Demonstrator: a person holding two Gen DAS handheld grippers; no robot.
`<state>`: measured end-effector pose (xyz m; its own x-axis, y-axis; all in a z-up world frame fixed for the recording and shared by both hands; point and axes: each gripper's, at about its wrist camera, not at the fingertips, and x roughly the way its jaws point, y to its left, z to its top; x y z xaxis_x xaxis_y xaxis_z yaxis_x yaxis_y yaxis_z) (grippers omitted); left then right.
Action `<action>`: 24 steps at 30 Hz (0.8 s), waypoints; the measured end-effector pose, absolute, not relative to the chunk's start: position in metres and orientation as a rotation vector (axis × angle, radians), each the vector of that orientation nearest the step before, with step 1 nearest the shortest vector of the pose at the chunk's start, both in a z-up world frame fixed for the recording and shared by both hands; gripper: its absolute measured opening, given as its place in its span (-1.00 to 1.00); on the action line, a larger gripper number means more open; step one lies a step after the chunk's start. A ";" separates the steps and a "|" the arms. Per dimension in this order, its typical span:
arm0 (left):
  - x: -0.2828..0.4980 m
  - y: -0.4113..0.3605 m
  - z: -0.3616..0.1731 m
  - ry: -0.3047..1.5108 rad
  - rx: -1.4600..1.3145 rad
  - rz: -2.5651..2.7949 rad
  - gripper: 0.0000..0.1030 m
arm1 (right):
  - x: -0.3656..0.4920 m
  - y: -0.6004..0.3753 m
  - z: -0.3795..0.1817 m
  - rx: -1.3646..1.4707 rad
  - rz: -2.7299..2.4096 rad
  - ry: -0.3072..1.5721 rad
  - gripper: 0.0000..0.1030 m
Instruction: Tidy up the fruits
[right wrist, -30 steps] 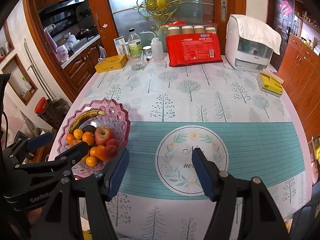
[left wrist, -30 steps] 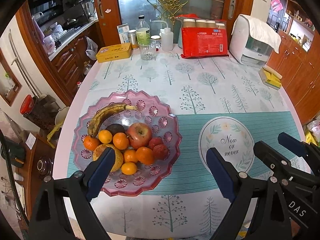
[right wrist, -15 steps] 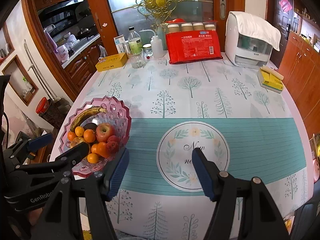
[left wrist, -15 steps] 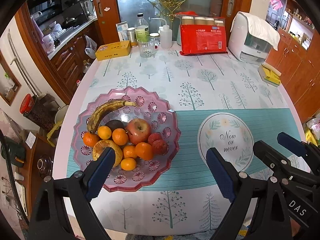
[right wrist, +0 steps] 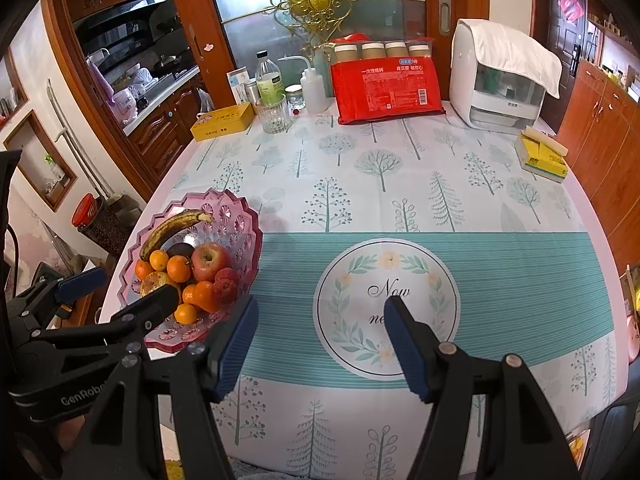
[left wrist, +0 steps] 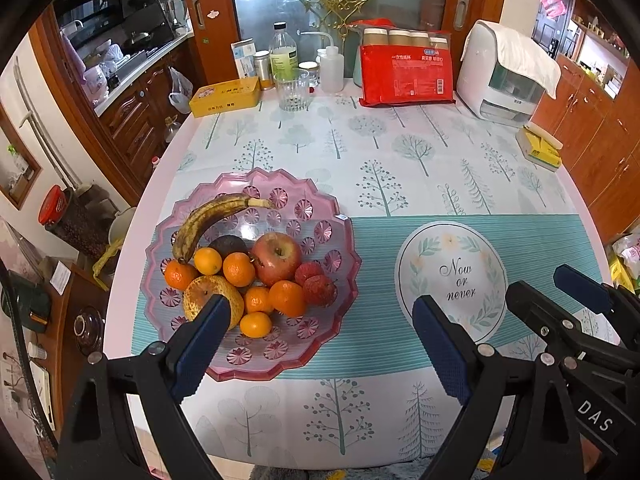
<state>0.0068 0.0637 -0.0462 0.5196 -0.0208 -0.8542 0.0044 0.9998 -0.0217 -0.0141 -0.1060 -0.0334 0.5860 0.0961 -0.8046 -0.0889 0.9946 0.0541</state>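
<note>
pink plastic dish [left wrist: 320, 216] of fruit sits just ahead of the left tongs [left wrist: 320, 328], on the surface [left wrist: 400, 152]. both tongs spread and empty, right tongs [right wrist: 320, 332] over the teal mat. banana [left wrist: 212, 216] looks overripe and soft, grab mid-body; mandarins [left wrist: 286, 298] are small and roll easily. dark fruit behind the apple [left wrist: 276, 258] is half hidden, maybe avocado.

Both fisheye views are evenly and brightly lit, with soft daylight entering through the frosted glass door panel [left wrist: 344, 36] at upper centre. Shadows on the tree-printed tablecloth [left wrist: 400, 160] are faint and diffuse. The pink scalloped plastic fruit plate [left wrist: 320, 216] shows small glints. Focus is sharp centrally; straight lines bow strongly toward the edges, and black vignetting fills the corners.
</note>
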 end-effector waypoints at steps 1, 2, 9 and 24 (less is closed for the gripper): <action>0.008 0.063 -0.046 1.024 -0.017 -0.015 0.78 | -0.014 -0.106 -0.033 0.009 0.108 0.938 0.28; 0.007 0.062 -0.047 1.026 -0.016 -0.016 0.78 | -0.013 -0.107 -0.032 0.008 0.108 0.937 0.28; 0.008 0.063 -0.047 1.026 -0.017 -0.017 0.78 | -0.012 -0.107 -0.033 0.010 0.109 0.940 0.28; 0.011 0.064 -0.048 1.032 -0.017 -0.017 0.78 | -0.015 -0.105 -0.036 0.015 0.111 0.946 0.28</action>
<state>0.0109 0.0644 -0.0476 0.5128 -0.0221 -0.8582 0.0060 0.9997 -0.0222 -0.0154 -0.1048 -0.0364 0.5793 0.1017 -0.8088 -0.0884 0.9942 0.0617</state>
